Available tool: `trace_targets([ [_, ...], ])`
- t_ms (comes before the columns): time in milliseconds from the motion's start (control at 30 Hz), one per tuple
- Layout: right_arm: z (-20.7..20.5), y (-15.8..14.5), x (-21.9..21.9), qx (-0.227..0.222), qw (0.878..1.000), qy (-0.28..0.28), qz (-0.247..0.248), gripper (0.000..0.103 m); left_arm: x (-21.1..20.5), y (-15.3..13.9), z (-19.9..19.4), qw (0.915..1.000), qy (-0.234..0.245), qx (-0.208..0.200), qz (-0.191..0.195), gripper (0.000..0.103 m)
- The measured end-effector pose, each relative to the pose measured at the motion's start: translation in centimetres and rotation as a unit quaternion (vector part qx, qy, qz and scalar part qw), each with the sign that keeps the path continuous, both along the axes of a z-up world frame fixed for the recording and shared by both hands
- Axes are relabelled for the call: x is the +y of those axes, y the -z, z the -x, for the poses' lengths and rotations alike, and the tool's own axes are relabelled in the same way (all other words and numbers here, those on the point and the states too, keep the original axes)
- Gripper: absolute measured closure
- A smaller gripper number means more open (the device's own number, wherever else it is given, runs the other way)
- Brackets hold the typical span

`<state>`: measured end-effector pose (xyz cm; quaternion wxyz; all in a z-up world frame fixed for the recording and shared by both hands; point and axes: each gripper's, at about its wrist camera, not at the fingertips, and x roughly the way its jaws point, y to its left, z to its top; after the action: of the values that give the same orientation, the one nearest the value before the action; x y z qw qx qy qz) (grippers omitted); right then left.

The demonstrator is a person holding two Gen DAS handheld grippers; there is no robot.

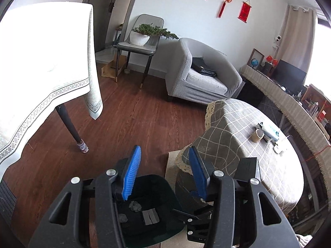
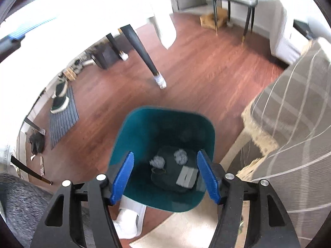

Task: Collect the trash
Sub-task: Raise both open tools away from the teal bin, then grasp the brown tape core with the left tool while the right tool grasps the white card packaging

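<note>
A teal trash bin [image 2: 163, 124] stands on the wood floor next to the low table. Inside it lie two crumpled grey paper balls [image 2: 157, 162] and a flat grey packet [image 2: 187, 177]. My right gripper [image 2: 165, 159] is open and empty, held directly above the bin's mouth. In the left wrist view the bin [image 1: 157, 186] looks dark, with the same scraps [image 1: 135, 205] inside. My left gripper [image 1: 164, 150] is open and empty, above the bin's far rim.
A low round table with a grey checked cloth [image 1: 238, 136] carries a cup and small items [image 1: 266, 134]. A tall table with a white cloth [image 1: 41, 66] and dark leg [image 1: 71, 127] stands left. A grey armchair [image 1: 202, 74], a chair with a plant [image 1: 142, 35], a floor mat [image 2: 62, 113].
</note>
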<state>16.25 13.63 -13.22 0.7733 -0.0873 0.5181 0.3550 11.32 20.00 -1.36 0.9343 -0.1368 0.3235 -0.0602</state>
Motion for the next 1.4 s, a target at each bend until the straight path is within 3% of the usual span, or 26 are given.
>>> trace_targets([
  [133,0.2,-3.1,-1.2,-0.04,0.999,0.002,-0.018,0.043,-1.5,-1.2,-0.2,0.9997,0.01,-0.017,-0.016,0.046],
  [200,0.2,-4.4,-2.2,-0.056,0.998,0.005,-0.023,0.043,-2.4,-1.7,-0.3,0.9995,0.013,-0.026,-0.015,0.037],
  [600,-1.6,-10.3,-10.5,-0.123,0.988,0.072,-0.052,0.043,-8.5,-2.2,-2.9,0.9974,0.048,-0.033,-0.042,0.03],
  [867,-3.3,-11.5,-15.4,-0.134,0.983,0.106,-0.059,0.043,-13.1,-1.7,-4.9,0.9941,0.066,-0.033,-0.08,0.027],
  [1200,-5.3,-11.7,-21.8,-0.137,0.977,0.155,-0.048,0.043,-17.1,-1.2,-7.8,0.9929,0.083,-0.024,-0.082,0.025],
  [1400,-5.8,-12.2,-25.3,-0.149,0.971,0.183,-0.044,0.036,-19.3,-0.8,-9.2,0.9921,0.094,-0.019,-0.08,0.025],
])
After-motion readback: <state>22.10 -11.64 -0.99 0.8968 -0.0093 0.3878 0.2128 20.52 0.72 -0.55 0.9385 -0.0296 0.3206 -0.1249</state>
